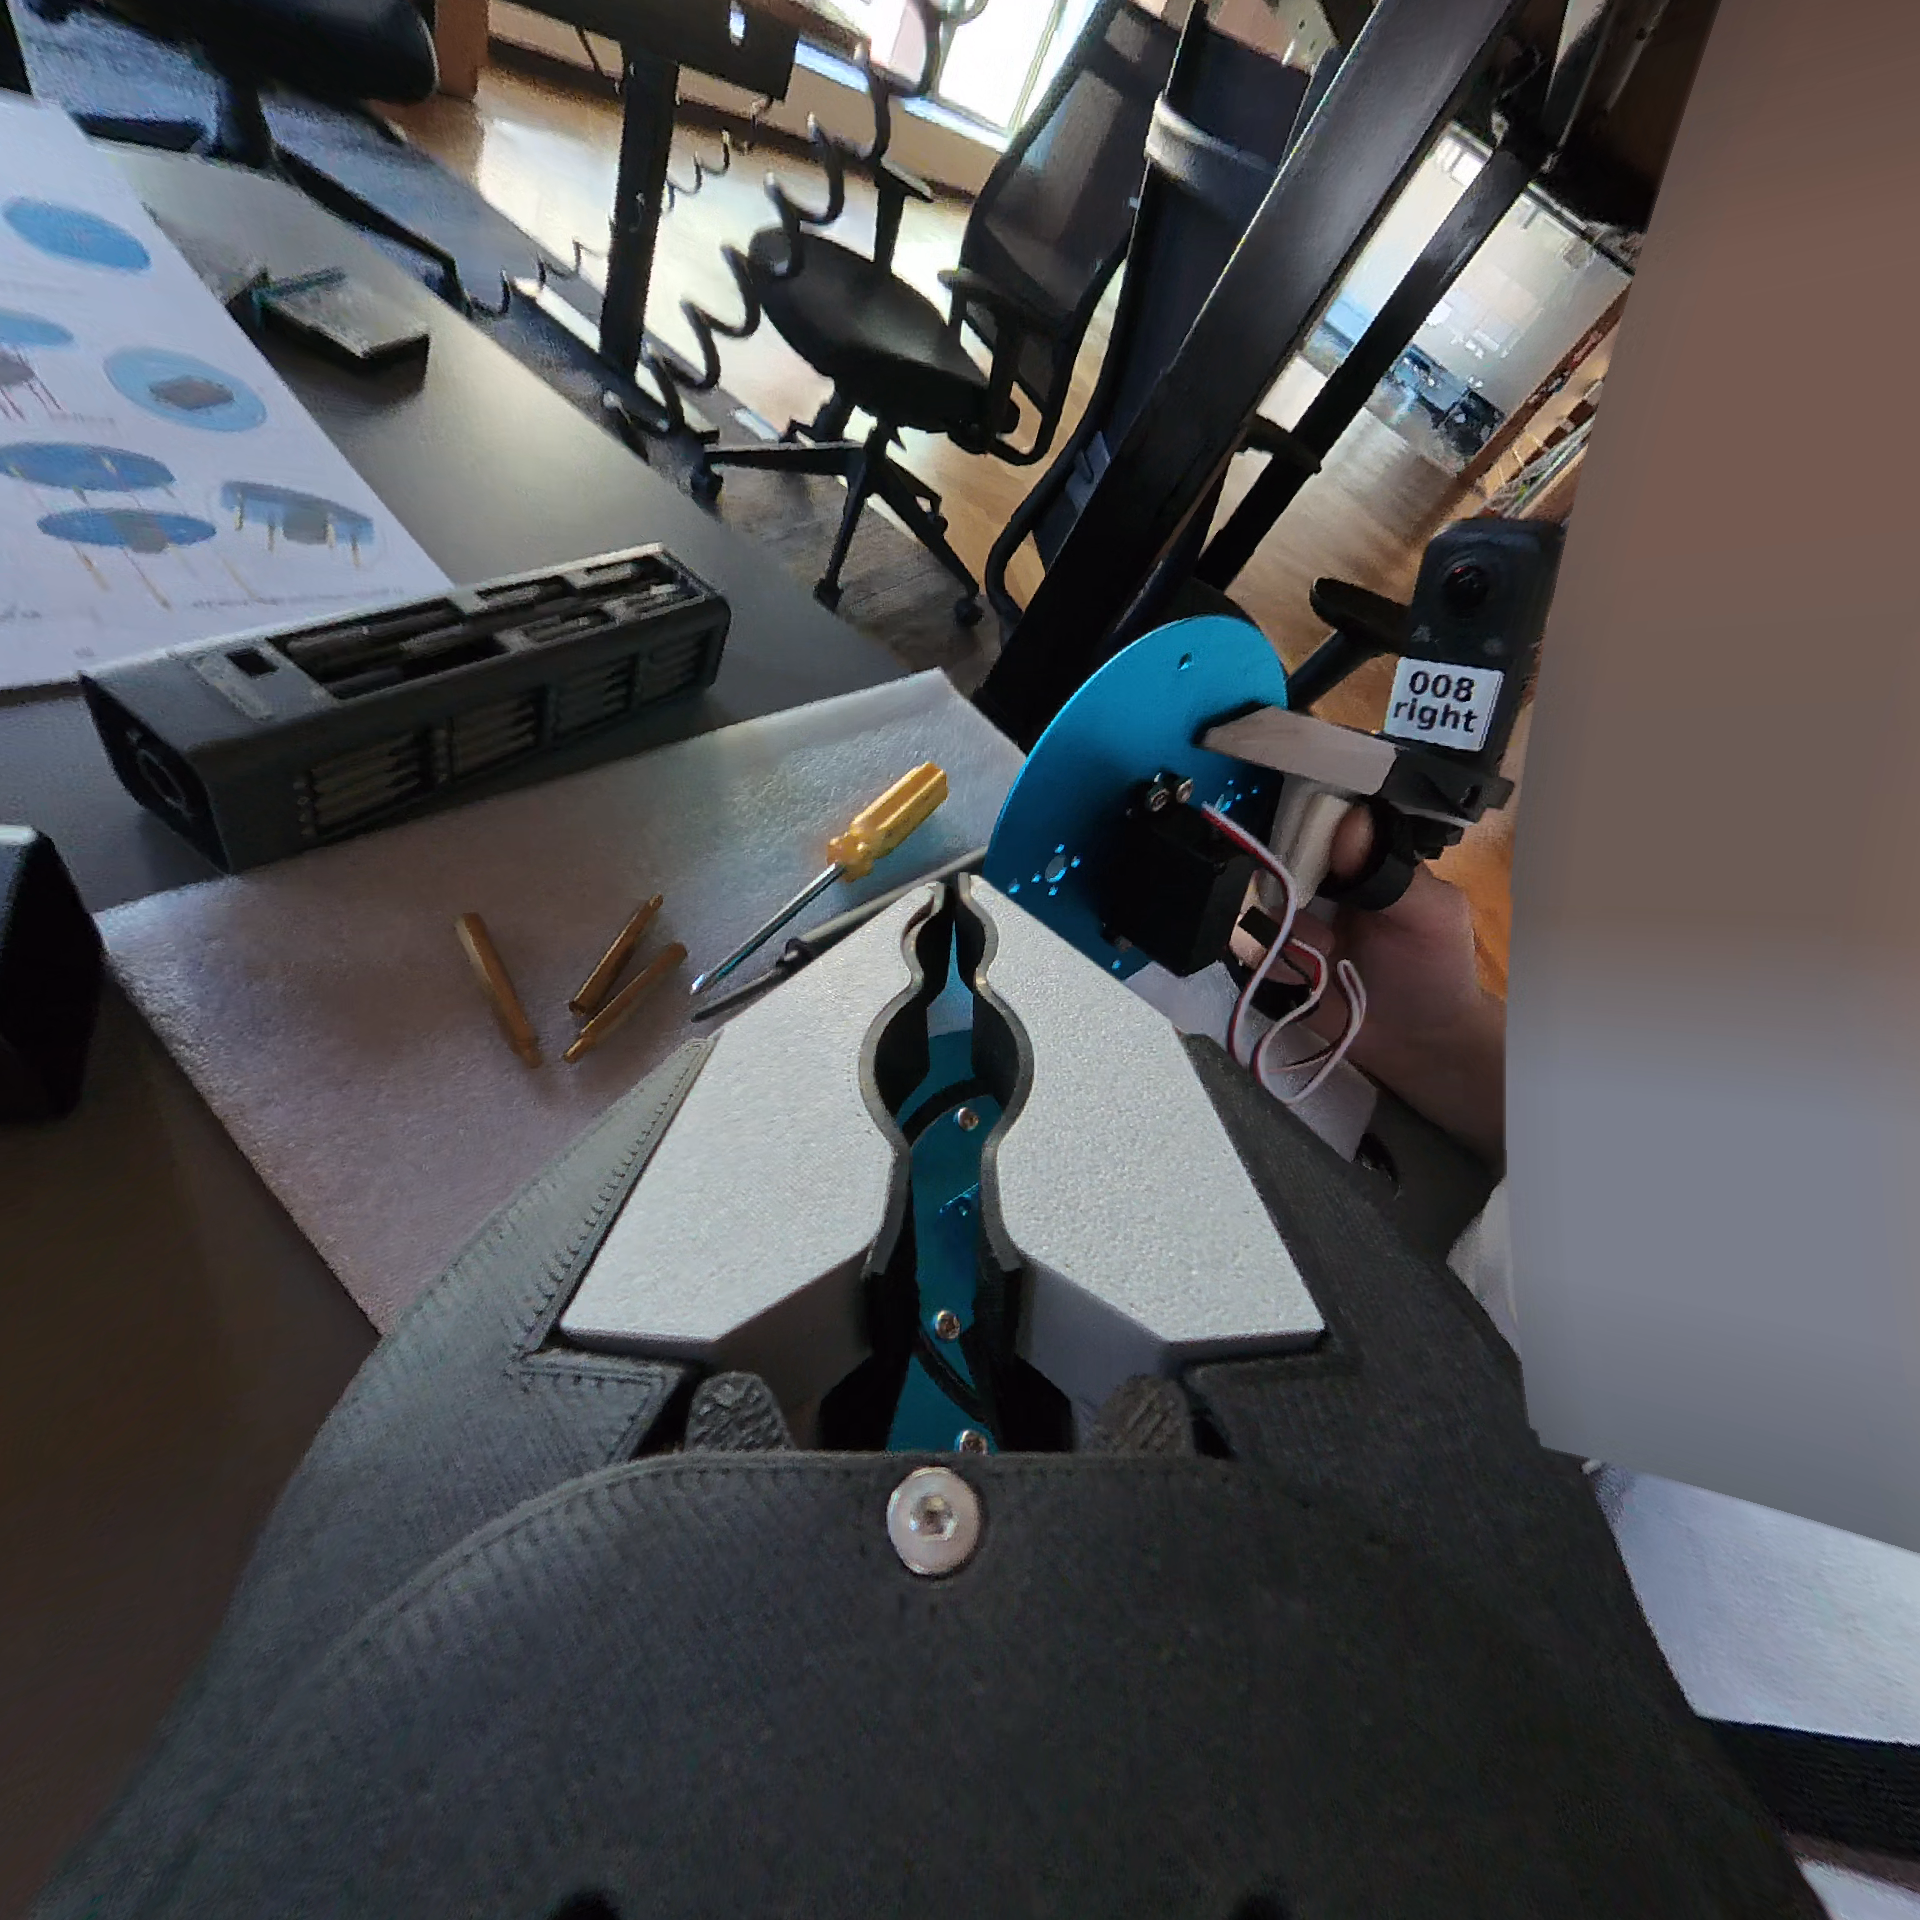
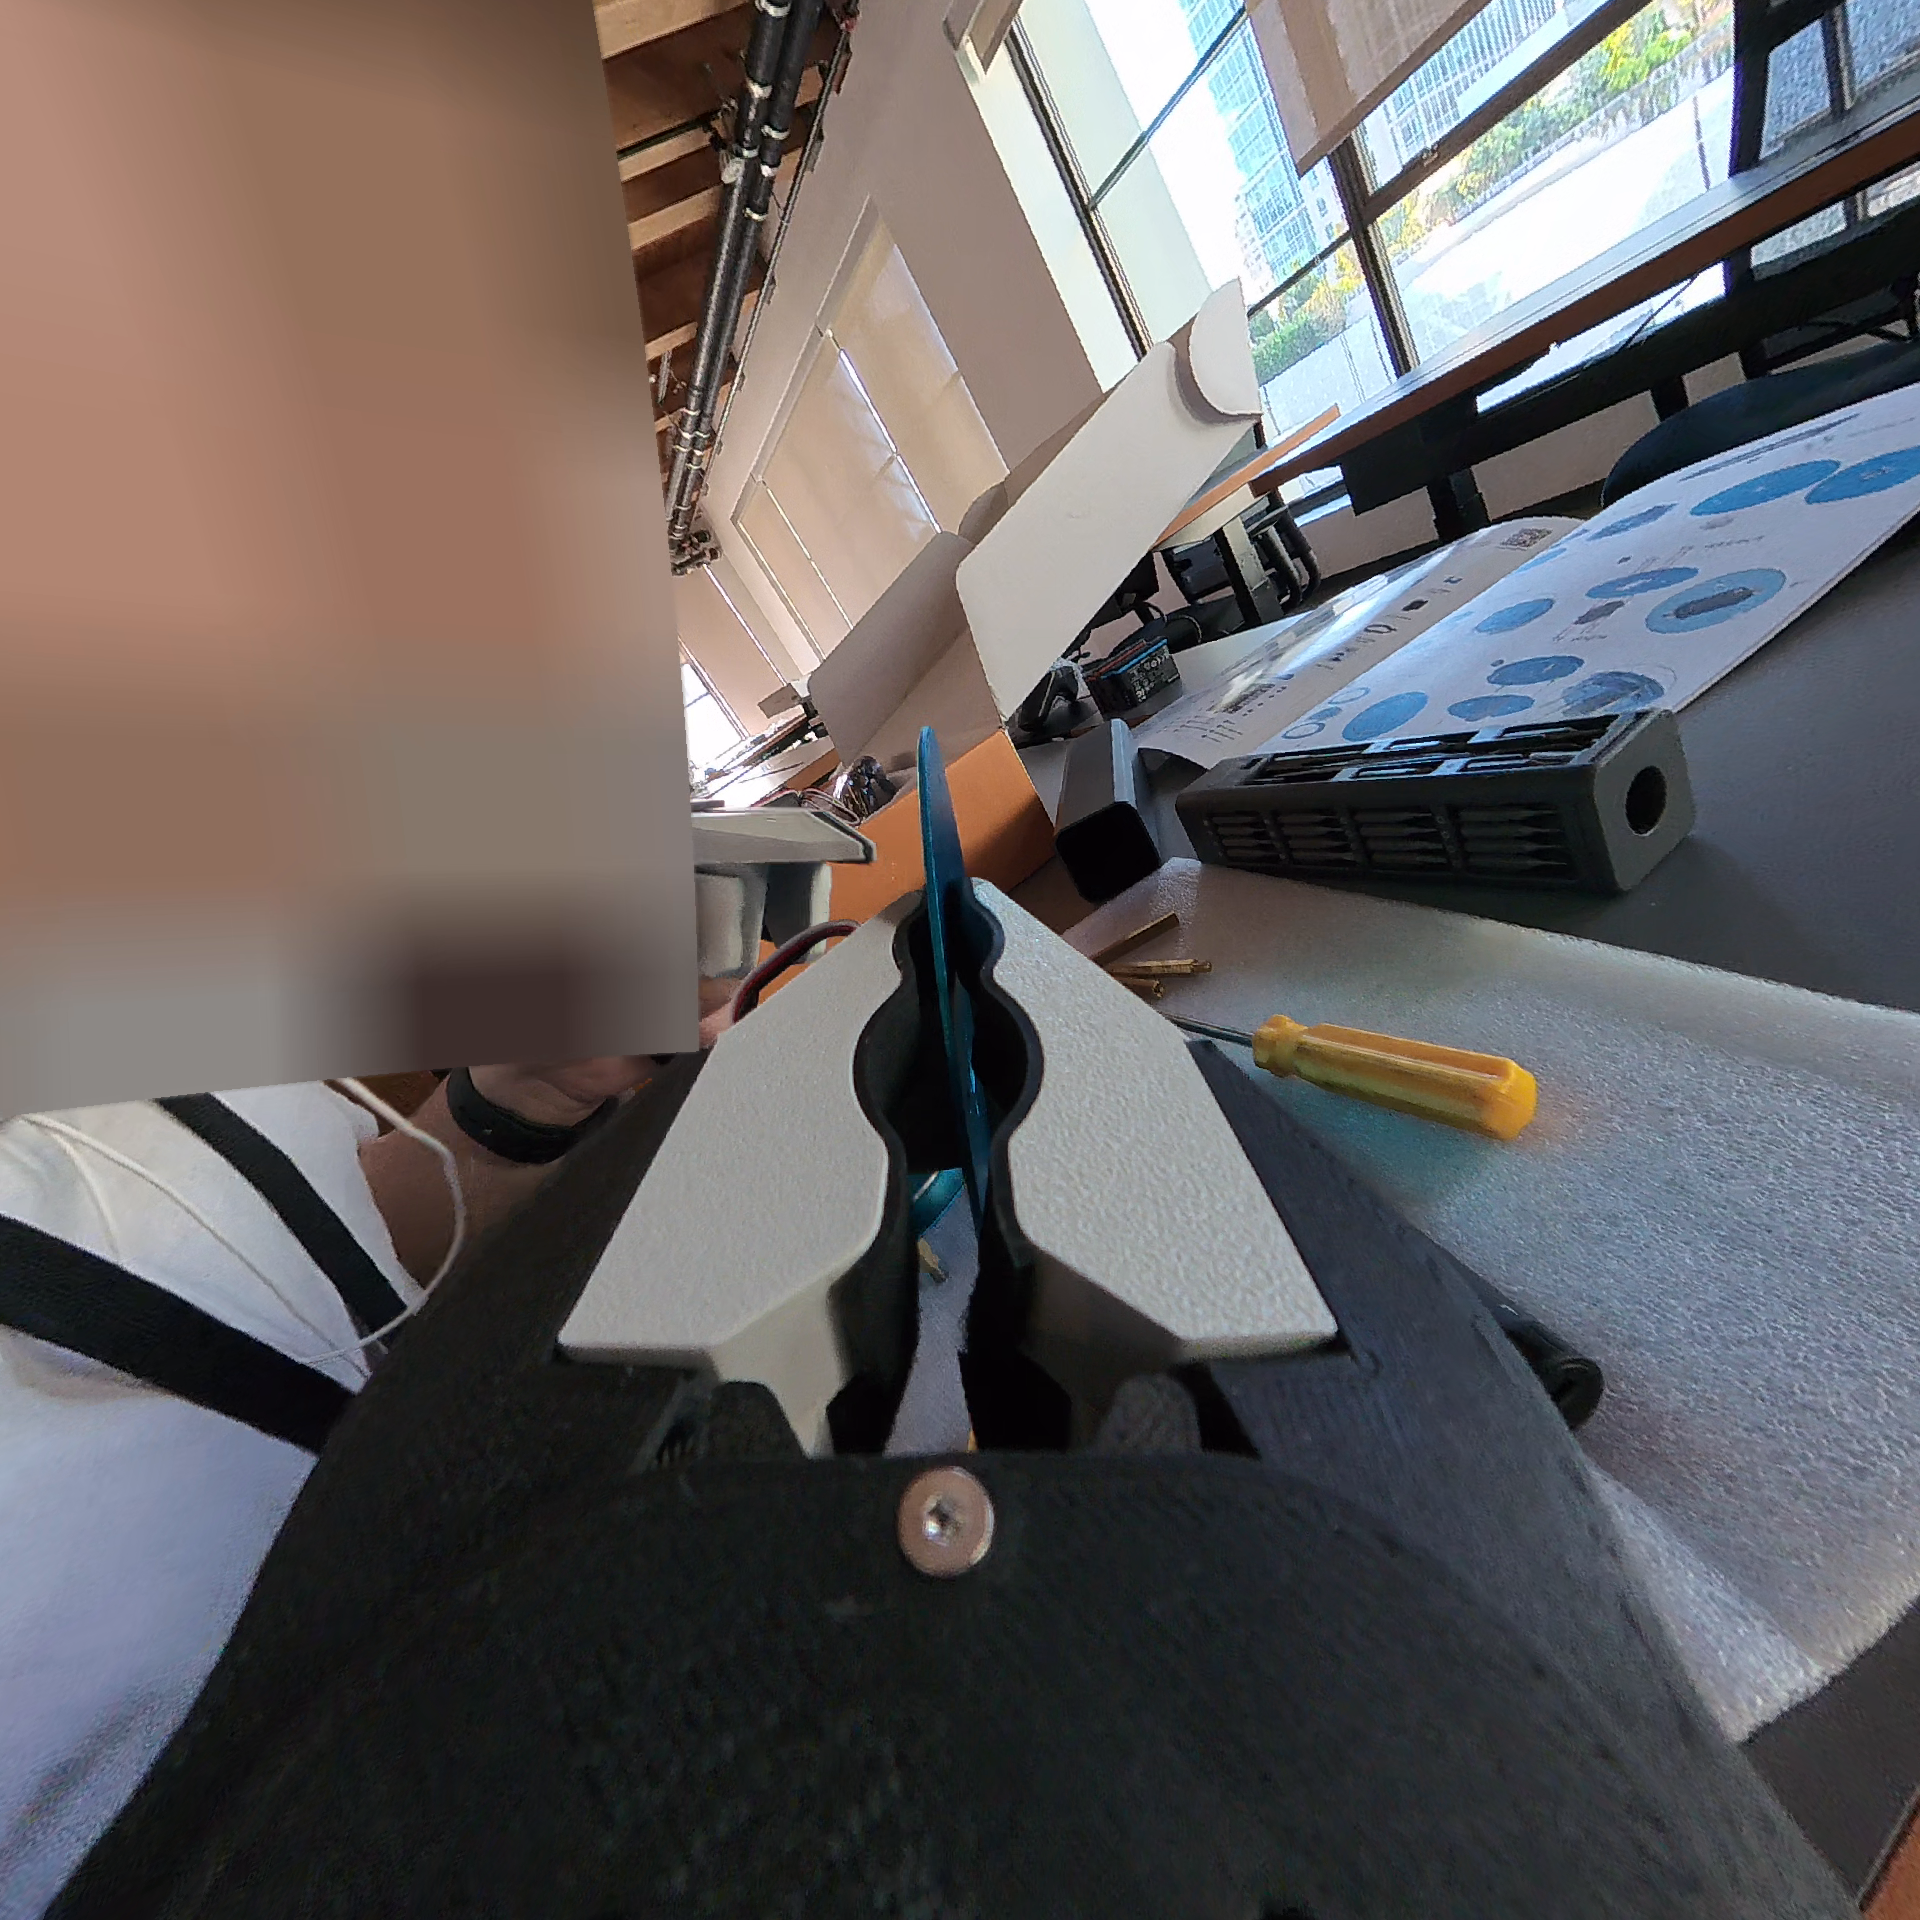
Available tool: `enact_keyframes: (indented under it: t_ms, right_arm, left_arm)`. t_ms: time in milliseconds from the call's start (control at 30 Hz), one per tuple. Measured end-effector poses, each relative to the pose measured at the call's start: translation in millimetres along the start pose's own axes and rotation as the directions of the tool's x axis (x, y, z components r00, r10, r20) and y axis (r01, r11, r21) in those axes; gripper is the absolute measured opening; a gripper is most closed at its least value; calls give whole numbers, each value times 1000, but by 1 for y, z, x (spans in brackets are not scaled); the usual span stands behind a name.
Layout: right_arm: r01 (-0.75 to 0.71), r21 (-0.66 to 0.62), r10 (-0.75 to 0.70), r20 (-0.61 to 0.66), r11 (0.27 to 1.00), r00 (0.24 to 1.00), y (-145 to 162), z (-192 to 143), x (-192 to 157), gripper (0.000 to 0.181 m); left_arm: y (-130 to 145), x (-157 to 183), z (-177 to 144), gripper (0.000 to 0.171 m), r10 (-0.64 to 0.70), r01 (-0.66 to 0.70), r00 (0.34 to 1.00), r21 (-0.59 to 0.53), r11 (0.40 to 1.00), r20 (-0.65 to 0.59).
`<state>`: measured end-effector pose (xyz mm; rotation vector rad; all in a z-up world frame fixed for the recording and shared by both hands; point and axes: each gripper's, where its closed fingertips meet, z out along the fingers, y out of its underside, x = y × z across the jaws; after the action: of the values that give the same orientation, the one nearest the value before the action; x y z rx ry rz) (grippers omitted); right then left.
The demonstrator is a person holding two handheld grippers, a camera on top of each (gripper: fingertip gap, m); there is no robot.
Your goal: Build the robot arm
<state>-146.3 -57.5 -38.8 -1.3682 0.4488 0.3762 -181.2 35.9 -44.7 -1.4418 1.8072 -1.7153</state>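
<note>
My right gripper [image 2: 948,914] is shut on the rim of a blue metal disc [image 2: 940,831], seen edge-on between its fingers. In the left wrist view the right gripper [image 1: 1216,732] holds this disc [image 1: 1101,748] upright above the mat, with a black servo [image 1: 1174,894] and red-white wires [image 1: 1288,997] on its near face. My left gripper [image 1: 953,894] is shut, its tips just left of the disc's lower edge. A blue metal part with screws [image 1: 940,1195] shows in the gap between its fingers. Part of my left gripper [image 2: 790,831] shows beside the blurred patch.
On the white foam mat [image 1: 364,1039] lie a yellow-handled screwdriver [image 1: 883,816], a thin black tool [image 1: 831,935] and three brass standoffs [image 1: 613,982]. A black bit case [image 1: 416,696] and a printed sheet [image 1: 156,416] lie behind. An open white box [image 2: 1091,520] stands farther back. The grippers' ends are close to 11 cm from one another. About 11 cm separates my right fingertips from the yellow-handled screwdriver [image 1: 883,816].
</note>
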Motion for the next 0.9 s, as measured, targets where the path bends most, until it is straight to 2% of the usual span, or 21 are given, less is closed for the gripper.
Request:
enact_keyframes:
  t_ms: [133,233,300,400,467,533,600,700,800,900]
  right_arm:
    - [7,18,-7,25,1000,1000,-5,0,-8,1]
    - [23,47,-24,32,999,999,-12,-3,-15,0]
    - [16,75,-20,45,997,999,-19,-5,-21,0]
    - [42,98,-47,43,994,998,-25,-9,-27,0]
    - [75,103,-77,21,992,997,-27,-12,-29,0]
    - [102,134,-104,7,986,995,-33,-17,-33,0]
    - [113,163,-114,-2,980,993,-39,-21,-35,0]
    - [116,169,-114,-21,979,993,-40,-22,-31,0]
    - [115,166,-111,-31,979,993,-39,-23,-28,0]
    - [125,168,-119,-45,978,992,-40,-24,-27,0]
  left_arm:
    - [-11,4,-9,0,105,-106,993,6,994,52]
    - [-18,25,-12,0,140,-140,990,5,990,-9]
    - [-19,39,-15,1,191,-192,981,-34,981,-41]
    - [-21,63,-27,14,271,-277,959,-67,959,-86]
    - [-8,75,-38,23,362,-371,928,-130,919,-86]
    - [17,70,-49,37,529,-515,849,-223,828,3]
    - [50,69,-54,52,676,-634,735,-299,713,55]
    - [91,65,-52,57,808,-727,584,-394,563,77]
    - [104,52,-47,63,902,-781,423,-471,410,85]
    - [110,43,-41,61,959,-803,280,-535,261,48]
